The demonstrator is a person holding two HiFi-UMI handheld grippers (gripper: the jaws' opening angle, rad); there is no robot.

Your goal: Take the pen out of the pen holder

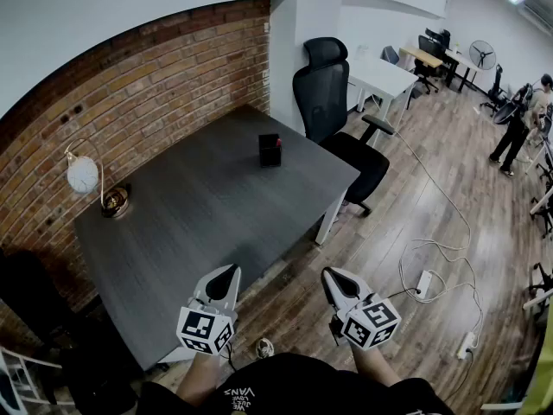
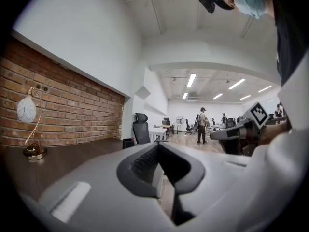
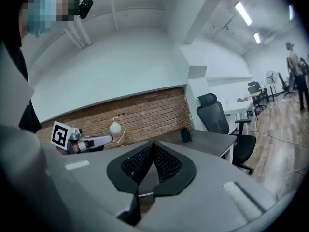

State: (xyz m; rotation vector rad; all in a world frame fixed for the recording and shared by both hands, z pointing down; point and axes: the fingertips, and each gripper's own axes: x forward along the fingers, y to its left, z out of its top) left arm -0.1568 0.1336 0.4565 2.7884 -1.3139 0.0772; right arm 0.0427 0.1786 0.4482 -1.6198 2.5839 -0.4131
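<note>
Left gripper (image 1: 224, 277) and right gripper (image 1: 336, 280) are closest. They're held side by side low in front of the person, both level and aimed forward, with forearms coming in from the bottom of head view. Marker cubes face up at the head camera. Left one sits at the near edge of the tabletop (image 1: 199, 223). Right one is off the tabletop, over the wood floor (image 1: 389, 223).

Fingers on both are clenched tip to tip with nothing between them, and each gripper view shows this clearly.

Pen holder (image 1: 270, 150) is a small black box, upright at the far end of the tabletop, close to the black office chair (image 1: 325, 85) and well apart from both grippers. A reddish bit shows on it; the pen itself is too small to resolve.

Globe lamp (image 1: 85, 176) stands at the tabletop's left side against the brick wall (image 1: 173, 67). A white cable with a power strip (image 1: 423, 282) lies on the floor, right of the right gripper.
</note>
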